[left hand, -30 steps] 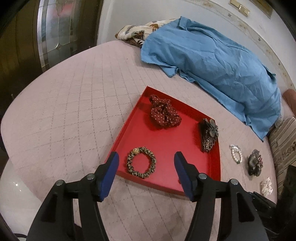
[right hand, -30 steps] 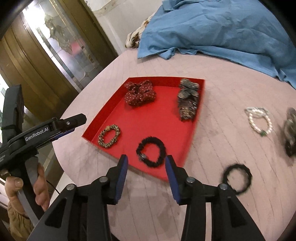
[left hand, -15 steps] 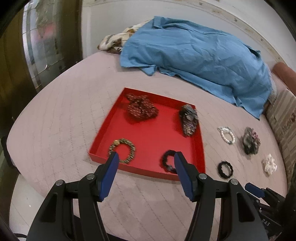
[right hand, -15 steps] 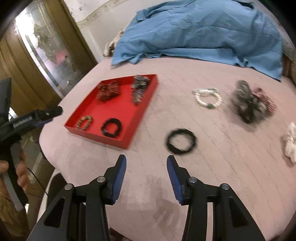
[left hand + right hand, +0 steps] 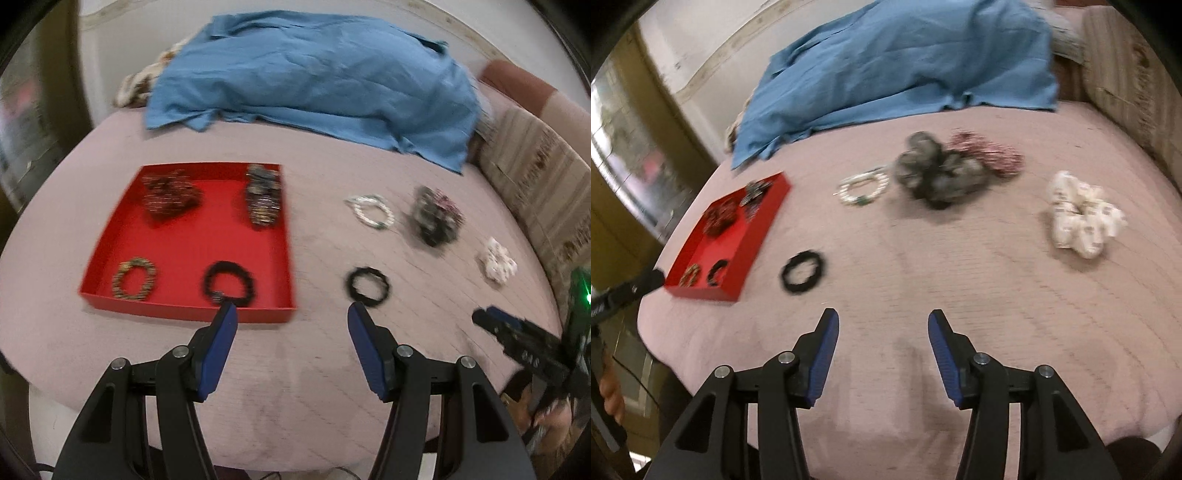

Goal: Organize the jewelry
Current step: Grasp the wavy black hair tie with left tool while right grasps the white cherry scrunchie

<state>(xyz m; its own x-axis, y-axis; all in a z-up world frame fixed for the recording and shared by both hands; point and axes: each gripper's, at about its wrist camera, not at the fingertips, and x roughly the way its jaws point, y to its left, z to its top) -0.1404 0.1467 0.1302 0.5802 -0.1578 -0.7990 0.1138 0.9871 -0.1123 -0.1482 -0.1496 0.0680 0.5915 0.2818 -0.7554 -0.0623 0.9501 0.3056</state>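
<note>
A red tray (image 5: 199, 254) (image 5: 753, 236) lies on the pink quilted bed and holds a red dotted scrunchie (image 5: 170, 197), a dark beaded clip (image 5: 263, 201), a gold bracelet (image 5: 133, 277) and a black bracelet (image 5: 229, 283). Loose on the quilt are a second black bracelet (image 5: 368, 287) (image 5: 803, 272), a pearl bracelet (image 5: 369, 210) (image 5: 863, 188), a grey scrunchie (image 5: 938, 171) and a white scrunchie (image 5: 1082, 219). My left gripper (image 5: 290, 314) is open and empty near the tray's front right corner. The jaws of my right gripper (image 5: 882, 321) are opening with nothing between them, right of the loose black bracelet.
A blue cloth (image 5: 314, 74) (image 5: 905, 62) covers the far side of the bed over a patterned fabric (image 5: 136, 88). A striped cushion (image 5: 535, 177) runs along the right side. The bed's front edge is just below both grippers. A hand (image 5: 611, 391) holds the other tool at the left.
Both grippers have swung right, away from the tray and toward the loose pieces. The right jaws have widened. A black bracelet now lies in the tray's front right.
</note>
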